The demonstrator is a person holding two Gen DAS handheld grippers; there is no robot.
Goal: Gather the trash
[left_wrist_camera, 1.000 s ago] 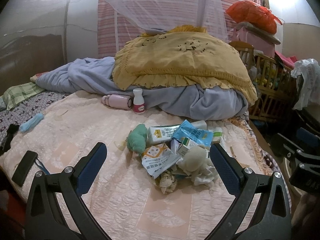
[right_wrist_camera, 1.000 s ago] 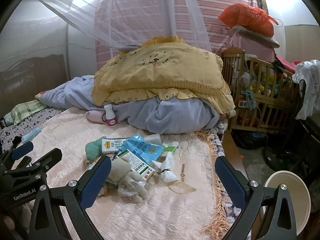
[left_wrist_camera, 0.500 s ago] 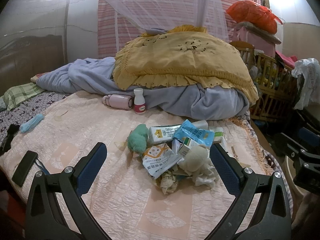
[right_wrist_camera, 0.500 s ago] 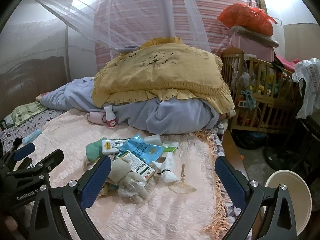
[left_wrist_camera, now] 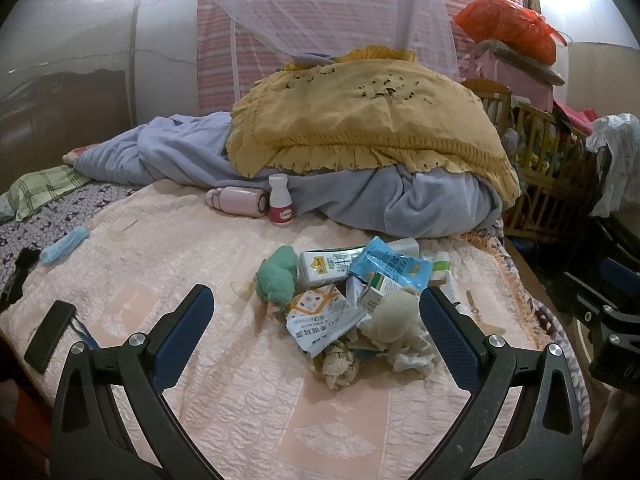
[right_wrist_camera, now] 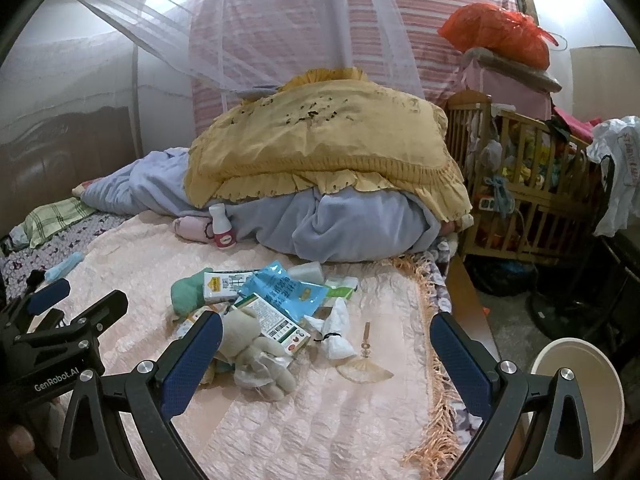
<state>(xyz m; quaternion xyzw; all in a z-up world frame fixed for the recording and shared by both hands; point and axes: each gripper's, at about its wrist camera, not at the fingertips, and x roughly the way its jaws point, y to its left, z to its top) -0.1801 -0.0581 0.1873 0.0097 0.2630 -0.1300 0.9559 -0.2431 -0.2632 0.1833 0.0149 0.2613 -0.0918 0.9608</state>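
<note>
A heap of trash lies on the pink quilted bed: a blue foil wrapper (left_wrist_camera: 386, 266) (right_wrist_camera: 286, 286), a white carton (left_wrist_camera: 324, 266), a printed white packet (left_wrist_camera: 320, 316), crumpled tissue (left_wrist_camera: 340, 366), a green sock (left_wrist_camera: 278, 276) and a beige cloth (left_wrist_camera: 400, 320) (right_wrist_camera: 256, 344). A knotted white bag (right_wrist_camera: 336, 334) lies beside the heap. My left gripper (left_wrist_camera: 316, 344) is open, hovering short of the heap with nothing between its fingers. My right gripper (right_wrist_camera: 326, 360) is open too, to the right of the heap, above the bed's edge.
A white bin (right_wrist_camera: 584, 400) stands on the floor at the lower right. A small white bottle (left_wrist_camera: 279, 204) and a pink case (left_wrist_camera: 236, 201) rest against the blue blanket (left_wrist_camera: 400, 204) under a yellow pillow (left_wrist_camera: 360, 120). A wooden crib (right_wrist_camera: 528, 184) stands right of the bed.
Both views have crept slightly closer to the heap. Both grippers stay open and nothing on the bed has moved.
</note>
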